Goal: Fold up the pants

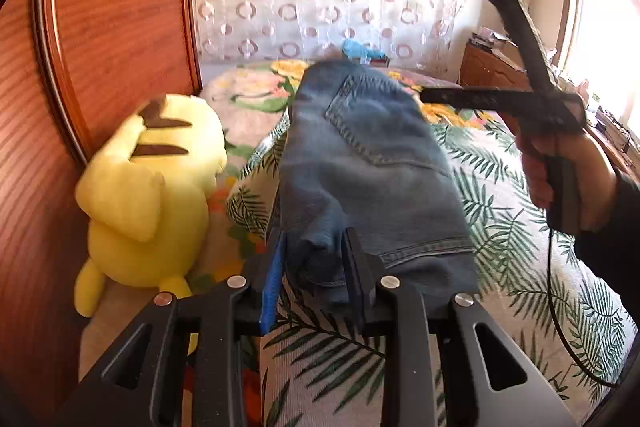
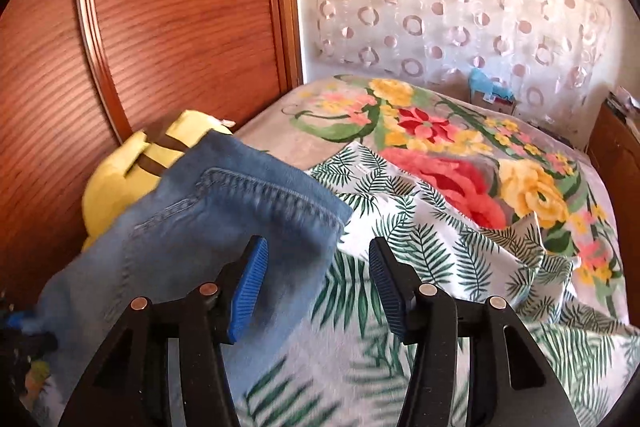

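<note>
1. My left gripper [image 1: 312, 267] is clamped on a bunched edge of the jeans [image 1: 360, 163], which lie folded on the leaf-print sheet [image 1: 520, 211] of the bed.
2. My right gripper [image 2: 318, 287] holds nothing, its blue pads [image 2: 248, 291] spread wide; it hangs just beside the denim's stitched edge.
3. A yellow plush toy [image 1: 152, 195] sits left of the jeans, against the wooden headboard [image 1: 100, 27].

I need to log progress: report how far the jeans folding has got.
Done: the jeans already lie doubled over on the leaf-print sheet. In hand: the left hand-held gripper is shut on their near edge; the right hand-held gripper is open, holding nothing. Left: any final fold, release, smoothing.
</note>
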`<state>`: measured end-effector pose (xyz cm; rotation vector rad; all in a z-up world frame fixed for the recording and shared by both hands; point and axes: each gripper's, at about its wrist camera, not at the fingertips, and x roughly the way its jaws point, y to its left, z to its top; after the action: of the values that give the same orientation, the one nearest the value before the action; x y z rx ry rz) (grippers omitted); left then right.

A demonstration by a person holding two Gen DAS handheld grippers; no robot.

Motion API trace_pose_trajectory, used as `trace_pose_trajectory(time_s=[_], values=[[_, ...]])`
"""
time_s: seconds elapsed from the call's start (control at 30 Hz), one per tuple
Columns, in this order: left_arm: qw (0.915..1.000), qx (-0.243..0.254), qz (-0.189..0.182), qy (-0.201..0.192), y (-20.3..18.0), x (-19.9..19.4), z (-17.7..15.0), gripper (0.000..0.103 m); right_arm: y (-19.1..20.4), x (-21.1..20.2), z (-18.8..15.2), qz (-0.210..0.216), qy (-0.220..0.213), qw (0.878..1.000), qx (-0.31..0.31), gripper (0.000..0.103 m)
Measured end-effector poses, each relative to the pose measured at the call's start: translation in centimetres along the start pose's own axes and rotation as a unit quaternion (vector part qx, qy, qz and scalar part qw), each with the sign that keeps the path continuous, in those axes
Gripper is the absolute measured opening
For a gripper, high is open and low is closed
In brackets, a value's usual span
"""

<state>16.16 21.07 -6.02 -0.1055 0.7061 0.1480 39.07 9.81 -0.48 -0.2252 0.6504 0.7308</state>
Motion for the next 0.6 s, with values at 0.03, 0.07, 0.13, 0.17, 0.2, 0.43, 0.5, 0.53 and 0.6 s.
trace_pose_trajectory(time_s=[0.03, 0.07, 0.13, 0.17, 0.2, 0.43, 0.5, 0.53, 0.6], values=[[1.0, 0.003, 0.002, -0.006, -0.3, -0.6, 0.1, 0.03, -0.1, -1.0, -0.6, 0.003, -0.005, 1.0, 0.001, 0.055], [0.9999, 0.005, 0.002, -0.01, -0.6, -1.1, 0.2, 0.03, -0.3, -1.8, -1.2, 0.004, -0.01, 1.0, 0.001, 0.055], [0.9997, 0.01, 0.004, -0.021, -1.3, -2.2, 0.4, 0.033, -0.4, -3.9, -2.3, 0.008, -0.019, 1.0, 0.001, 0.055], [0.9995, 0.013, 0.003, -0.028, -1.8, -2.8, 0.5, 0.035, -0.5, -5.0, -3.0, 0.007, -0.024, 1.0, 0.001, 0.055], [0.9993, 0.017, 0.0, -0.034, -2.4, -3.3, 0.6, 0.036, -0.6, -5.9, -3.6, 0.008, -0.026, 1.0, 0.002, 0.055], [0.9969, 0.043, -0.016, -0.065, -6.4, -5.9, 0.9, 0.052, -1.3, -14.3, -8.7, -0.002, -0.053, 0.998, 0.014, 0.055], [0.9959, 0.05, -0.024, -0.071, -7.6, -6.5, 0.9, 0.053, -1.5, -16.6, -10.1, -0.011, -0.061, 0.998, 0.016, 0.055], [0.9954, 0.055, -0.029, -0.074, -8.4, -6.9, 0.9, 0.054, -1.4, -17.5, -10.8, -0.017, -0.065, 0.998, 0.015, 0.055], [0.9946, 0.061, -0.035, -0.077, -9.5, -7.4, 0.7, 0.062, -1.4, -19.2, -12.0, -0.031, -0.069, 0.997, 0.016, 0.055]])
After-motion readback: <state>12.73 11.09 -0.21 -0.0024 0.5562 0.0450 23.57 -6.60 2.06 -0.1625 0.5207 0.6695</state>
